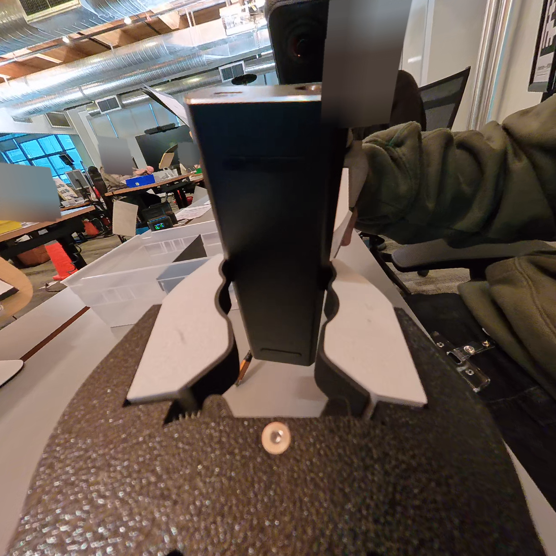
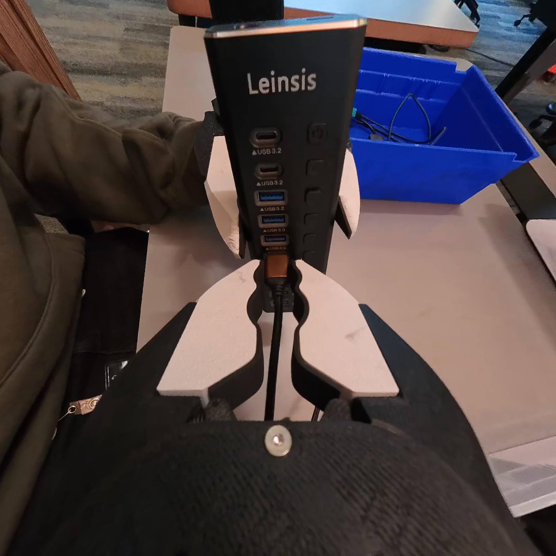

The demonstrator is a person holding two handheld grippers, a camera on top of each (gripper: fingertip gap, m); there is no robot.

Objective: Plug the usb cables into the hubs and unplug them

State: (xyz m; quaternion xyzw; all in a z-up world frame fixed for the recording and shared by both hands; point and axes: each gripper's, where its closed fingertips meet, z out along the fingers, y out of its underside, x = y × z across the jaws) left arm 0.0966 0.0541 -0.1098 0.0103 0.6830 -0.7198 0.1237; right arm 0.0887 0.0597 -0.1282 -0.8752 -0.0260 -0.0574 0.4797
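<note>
A black USB hub (image 1: 267, 210) stands upright, clamped by its sides in my left gripper (image 1: 276, 270); the left wrist view shows its plain back. The right wrist view shows its front (image 2: 285, 90), with a column of ports and buttons, and the left gripper's fingers (image 2: 225, 216) on either side of it. My right gripper (image 2: 276, 266) is shut on an orange USB plug (image 2: 275, 267) whose tip sits at a lower port of the hub. Its black cable (image 2: 274, 346) runs back between the fingers. The plug also peeks out beside the hub's lower end in the left wrist view (image 1: 244, 368).
A blue bin (image 2: 481, 168) with loose cables stands behind and right of the hub. Clear plastic bins (image 1: 120, 279) stand on the grey table (image 2: 421, 301). A green sleeve (image 1: 451, 186) holds the right gripper; an office chair (image 1: 436, 258) is beside the table. My left and right fingertips are right by each other.
</note>
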